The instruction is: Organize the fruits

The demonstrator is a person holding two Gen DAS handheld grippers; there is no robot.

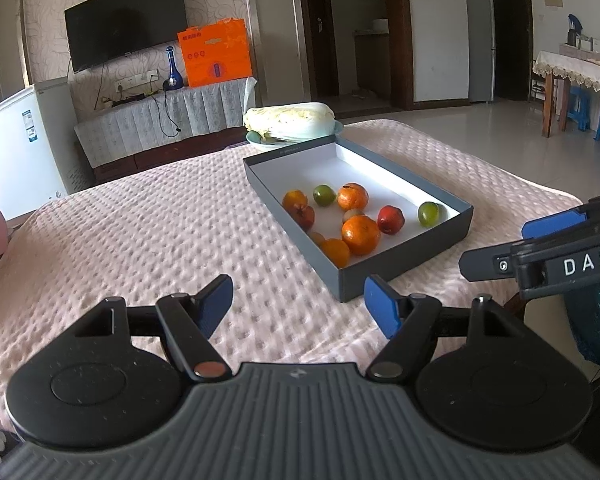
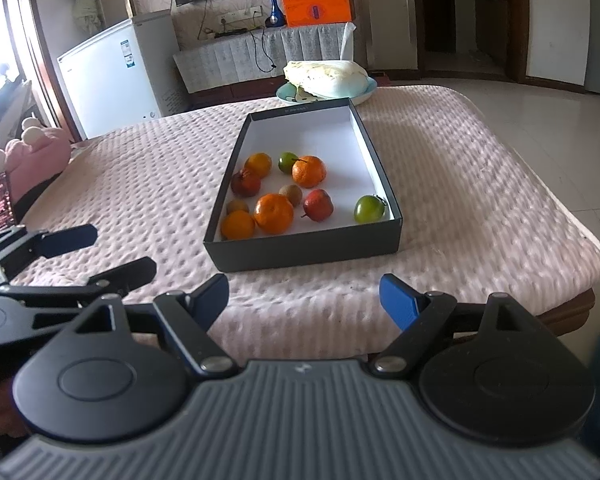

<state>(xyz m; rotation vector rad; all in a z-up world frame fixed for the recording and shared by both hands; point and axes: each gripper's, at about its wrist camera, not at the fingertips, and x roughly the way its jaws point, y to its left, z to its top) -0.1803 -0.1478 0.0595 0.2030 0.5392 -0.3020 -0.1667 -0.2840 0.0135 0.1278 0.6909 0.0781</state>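
A dark grey box with a white inside lies on the pink quilted table cover. In it sit several fruits: oranges, red fruits, green ones and small brownish ones. My left gripper hovers open over the cover, short of the box's near corner, nothing between its blue pads. My right gripper stands open before the box's near wall, also empty. Each gripper shows at the edge of the other's view: the right gripper, the left gripper.
A cabbage on a plate stands just behind the box. The pink cover spreads wide to the left. A white fridge, a TV stand with an orange box and a pink plush toy lie beyond the table.
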